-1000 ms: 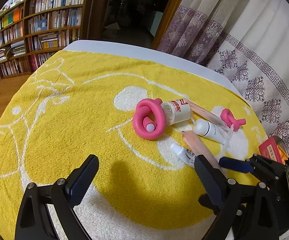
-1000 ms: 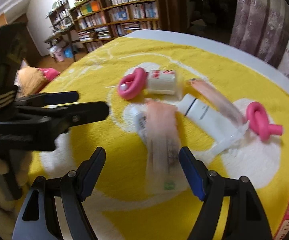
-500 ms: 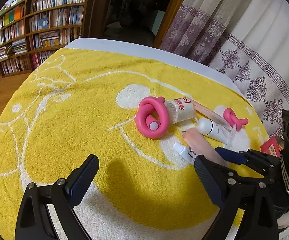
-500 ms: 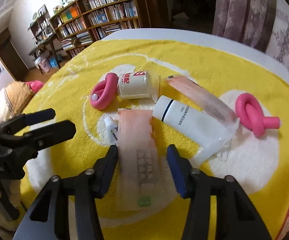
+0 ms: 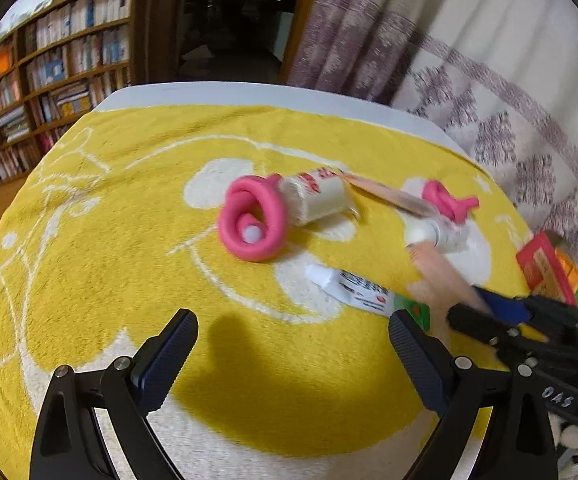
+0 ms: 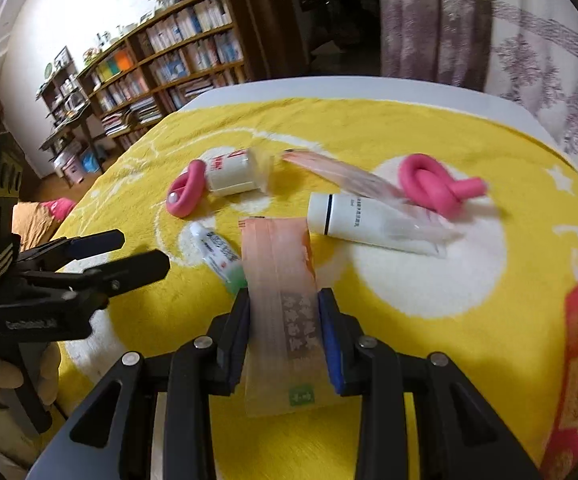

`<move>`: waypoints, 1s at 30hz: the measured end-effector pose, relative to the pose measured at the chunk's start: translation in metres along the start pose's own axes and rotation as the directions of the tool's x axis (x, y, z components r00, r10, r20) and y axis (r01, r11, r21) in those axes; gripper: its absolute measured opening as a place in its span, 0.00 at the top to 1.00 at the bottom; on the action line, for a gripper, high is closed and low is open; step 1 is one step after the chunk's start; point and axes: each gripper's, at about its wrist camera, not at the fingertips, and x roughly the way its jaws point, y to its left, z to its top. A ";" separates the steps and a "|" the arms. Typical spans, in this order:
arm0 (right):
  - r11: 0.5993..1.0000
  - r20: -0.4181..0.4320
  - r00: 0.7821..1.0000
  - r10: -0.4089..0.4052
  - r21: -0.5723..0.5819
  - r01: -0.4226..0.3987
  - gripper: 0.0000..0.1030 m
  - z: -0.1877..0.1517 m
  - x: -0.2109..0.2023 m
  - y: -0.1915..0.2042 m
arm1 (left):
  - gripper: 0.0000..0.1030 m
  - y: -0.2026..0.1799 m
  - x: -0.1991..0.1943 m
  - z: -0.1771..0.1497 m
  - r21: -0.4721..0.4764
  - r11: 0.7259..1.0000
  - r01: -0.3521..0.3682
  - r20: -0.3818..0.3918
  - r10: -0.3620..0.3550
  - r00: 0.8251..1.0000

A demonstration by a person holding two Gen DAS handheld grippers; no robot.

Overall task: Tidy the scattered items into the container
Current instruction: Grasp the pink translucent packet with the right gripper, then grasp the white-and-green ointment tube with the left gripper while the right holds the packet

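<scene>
At bottom centre of the right view, the right gripper (image 6: 285, 328) jaws are closing on the pink sachet (image 6: 279, 280). The left gripper (image 5: 293, 354) gapes wide over the yellow towel (image 5: 109, 240), empty.

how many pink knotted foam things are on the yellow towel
2. One pink foam knot lies left of the white bottle; the other pink foam knot lies at the right, beyond the white tube. None seems hidden.

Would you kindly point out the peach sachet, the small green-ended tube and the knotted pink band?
peach sachet (image 6: 279, 276): right wrist view, middle of its flat face.
small green-ended tube (image 6: 217, 252): right wrist view, printed white body.
knotted pink band (image 6: 429, 184): right wrist view, on the knot.
</scene>
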 end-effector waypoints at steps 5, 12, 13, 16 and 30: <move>0.999 0.026 0.999 -0.046 0.030 0.046 0.65 -0.007 -0.012 -0.012 | 0.05 -0.018 0.010 -0.002 0.070 0.997 -0.022 -0.039 0.024 0.999; 0.995 0.051 0.996 -0.076 0.067 0.073 0.65 -0.013 -0.022 -0.026 | 0.05 -0.036 0.023 0.006 0.012 1.000 -0.010 -0.106 0.011 0.994; 0.995 0.052 0.996 -0.070 0.072 0.066 0.65 -0.014 -0.022 -0.027 | 0.05 -0.039 0.025 0.007 0.004 1.000 -0.022 -0.108 0.022 0.994; 0.995 0.049 0.997 -0.066 0.072 0.062 0.65 -0.015 -0.020 -0.027 | 0.05 -0.047 0.032 0.011 -0.005 0.998 -0.064 -0.104 0.063 0.993; 0.996 0.026 0.999 -0.042 0.080 0.040 0.65 -0.021 -0.018 -0.031 | 0.05 -0.079 0.040 0.003 0.209 0.976 -0.055 -0.077 0.073 0.994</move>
